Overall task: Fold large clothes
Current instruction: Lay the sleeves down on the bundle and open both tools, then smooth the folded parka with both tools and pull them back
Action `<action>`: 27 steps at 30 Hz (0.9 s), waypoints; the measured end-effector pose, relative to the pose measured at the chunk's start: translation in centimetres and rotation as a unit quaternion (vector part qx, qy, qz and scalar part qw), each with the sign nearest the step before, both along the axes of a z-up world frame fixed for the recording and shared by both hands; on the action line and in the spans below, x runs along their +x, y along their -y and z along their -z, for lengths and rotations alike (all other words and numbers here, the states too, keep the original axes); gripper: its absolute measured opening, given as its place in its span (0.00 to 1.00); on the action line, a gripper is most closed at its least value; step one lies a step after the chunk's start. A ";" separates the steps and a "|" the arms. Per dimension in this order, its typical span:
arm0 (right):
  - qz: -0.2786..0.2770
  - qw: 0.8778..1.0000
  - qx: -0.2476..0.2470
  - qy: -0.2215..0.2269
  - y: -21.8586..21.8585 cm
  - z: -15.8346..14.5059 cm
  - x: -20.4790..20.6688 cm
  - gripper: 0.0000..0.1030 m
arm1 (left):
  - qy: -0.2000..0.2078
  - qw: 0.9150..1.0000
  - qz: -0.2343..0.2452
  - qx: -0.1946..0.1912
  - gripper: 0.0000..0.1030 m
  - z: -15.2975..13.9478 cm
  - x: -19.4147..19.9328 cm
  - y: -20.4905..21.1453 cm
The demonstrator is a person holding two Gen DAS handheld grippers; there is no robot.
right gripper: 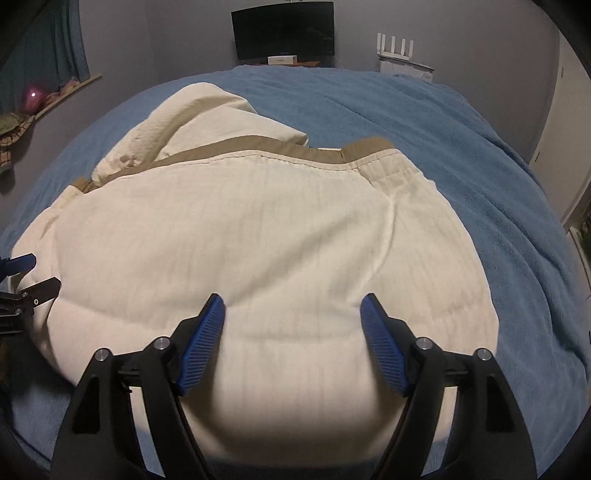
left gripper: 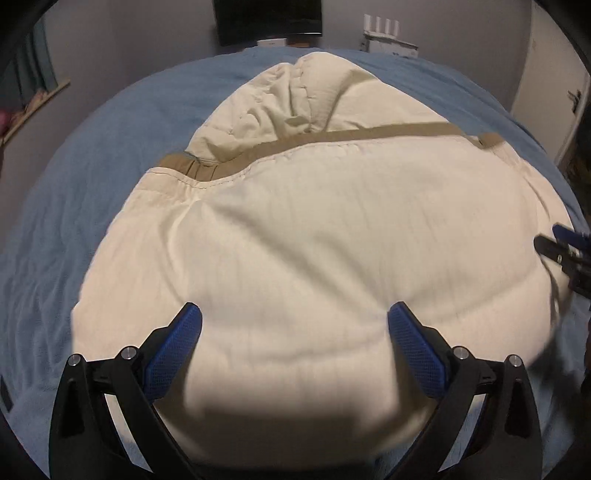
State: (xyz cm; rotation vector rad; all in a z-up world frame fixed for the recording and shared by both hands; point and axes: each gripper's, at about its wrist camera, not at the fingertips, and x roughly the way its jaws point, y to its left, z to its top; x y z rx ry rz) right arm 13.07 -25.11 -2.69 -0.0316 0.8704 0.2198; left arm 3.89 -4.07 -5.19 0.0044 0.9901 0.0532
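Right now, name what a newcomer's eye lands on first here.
A big cream garment with a tan band across its far edge fills the middle of the blue bedspread. Both the left gripper and right gripper hover open over its near edge, holding nothing. A dark screen stands beyond the bed.

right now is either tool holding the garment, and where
Nothing is held. The left tool and right tool both stand open above the folded cream garment on the blue bed, pads clear of the cloth.
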 end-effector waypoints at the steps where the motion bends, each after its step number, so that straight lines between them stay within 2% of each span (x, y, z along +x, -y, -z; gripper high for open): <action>1: 0.004 1.000 0.005 -0.002 0.0 0.2 0.7 0.75 | 0.000 1.000 -0.011 -0.014 0.95 0.3 0.9 -0.4; 4: 0.020 1.000 0.020 -0.010 -0.3 0.6 3.5 0.76 | 0.002 0.999 -0.024 -0.023 0.95 0.3 2.7 -1.2; 9: 0.024 0.999 0.009 -0.024 -0.9 0.9 7.4 0.77 | -0.002 1.000 -0.028 -0.007 0.95 1.0 6.4 -1.1; 14: 0.030 0.999 0.001 -0.040 -1.3 2.6 9.6 0.81 | -0.009 1.000 -0.023 -0.006 0.95 2.1 7.4 -1.3; 18: 0.034 0.999 -0.016 -0.032 -1.8 3.1 9.3 0.81 | -0.013 1.000 -0.017 -0.006 0.95 2.5 7.4 -1.3; 21: 0.047 0.998 -0.005 -0.030 -1.2 2.1 8.3 0.81 | -0.010 1.000 -0.016 -0.019 0.95 2.1 7.1 -1.6; 24: 0.048 0.999 0.008 -0.010 -0.7 -0.3 5.1 0.83 | -0.008 0.999 -0.026 -0.030 0.94 0.8 5.7 -2.1; 27: 0.041 0.999 0.000 0.013 -0.8 -2.6 1.4 0.83 | 0.012 0.998 -0.036 -0.048 0.94 -1.3 2.6 -2.4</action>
